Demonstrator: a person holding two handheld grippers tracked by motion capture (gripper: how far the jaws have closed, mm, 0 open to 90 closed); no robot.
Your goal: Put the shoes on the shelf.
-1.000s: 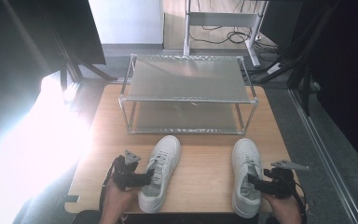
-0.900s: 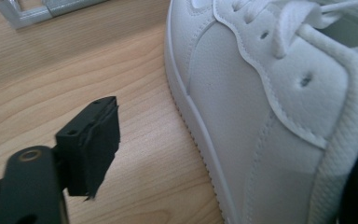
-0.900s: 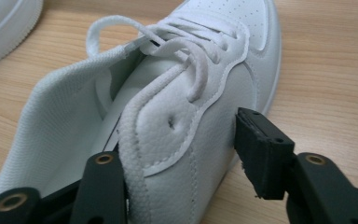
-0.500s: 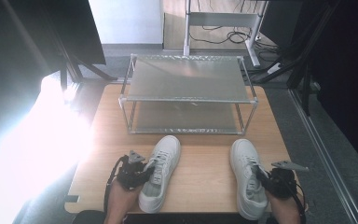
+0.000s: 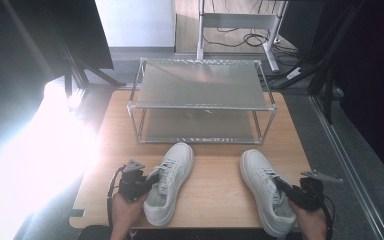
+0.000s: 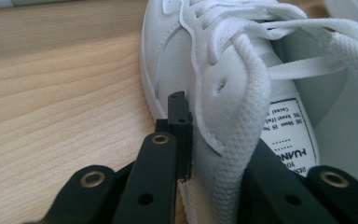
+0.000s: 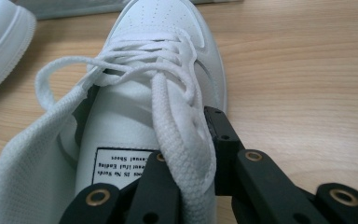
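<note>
Two white shoes lie on the wooden table [image 5: 215,185], in front of a metal rack [image 5: 200,102] with two shelves. The left shoe [image 5: 169,182] lies slanted with its toe toward the rack; the right shoe [image 5: 267,192] lies well apart from it, heel near the table's front edge.

Compared with a second ago, both pairs of jaws have just been closing, and each now pinches a shoe collar. The left gripper [image 5: 150,181], whose jaws stood spread beside the left shoe a second ago, now clamps that shoe's outer side wall by the opening: in the left gripper view one jaw presses the outside leather of the shoe [image 6: 223,88] and the other sits inside against the lining. The right gripper [image 5: 286,189] likewise grips the right shoe's collar; in the right gripper view the padded mesh edge of the shoe [image 7: 144,116] is squeezed between the jaws. The right shoe has also shifted slightly, its heel now closer to the person's right hand [image 5: 310,220]. The left shoe and the rack lie as before.

A white label inside each shoe's tongue carries small black print. On the left shoe's label "HUAN" can be made out, seen upside down; on the right one "Shoes" is legible, and the rest is too small to read.
</note>
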